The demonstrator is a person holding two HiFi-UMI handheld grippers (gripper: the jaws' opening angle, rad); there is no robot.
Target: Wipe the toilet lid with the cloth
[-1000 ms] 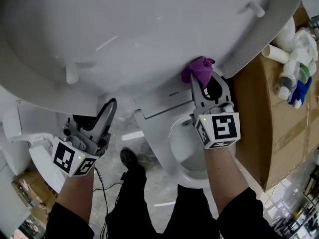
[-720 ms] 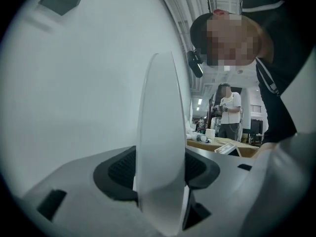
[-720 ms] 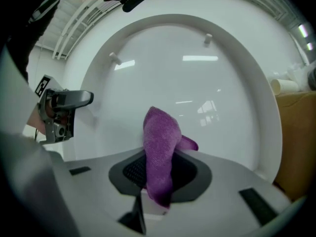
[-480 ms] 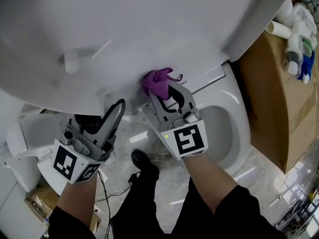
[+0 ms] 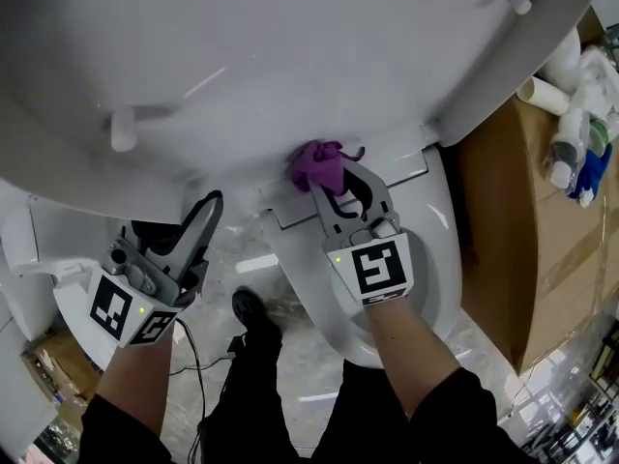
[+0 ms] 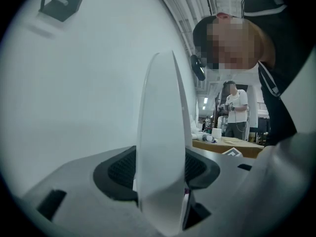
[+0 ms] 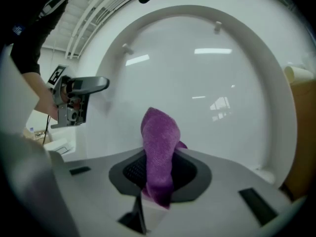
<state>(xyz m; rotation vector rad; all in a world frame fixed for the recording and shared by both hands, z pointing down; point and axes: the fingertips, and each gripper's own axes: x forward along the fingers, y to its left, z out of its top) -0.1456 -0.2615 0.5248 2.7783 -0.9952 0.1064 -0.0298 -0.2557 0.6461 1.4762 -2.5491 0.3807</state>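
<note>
The white toilet lid stands raised and fills the top of the head view. My left gripper is shut on its lower left rim; in the left gripper view the rim's white edge runs between the jaws of the left gripper. My right gripper is shut on a purple cloth, which presses against the lid's inner face low down near the hinge. In the right gripper view the cloth sticks up from the right gripper in front of the lid.
The toilet bowl lies below my right hand. A cardboard box stands at the right with bottles and a paper roll on top. Another white toilet is at the left. A cable runs over the floor.
My right gripper has slid the cloth leftward along the lid's lower part, from near the right rim toward the middle. The left gripper has kept its hold on the rim.
</note>
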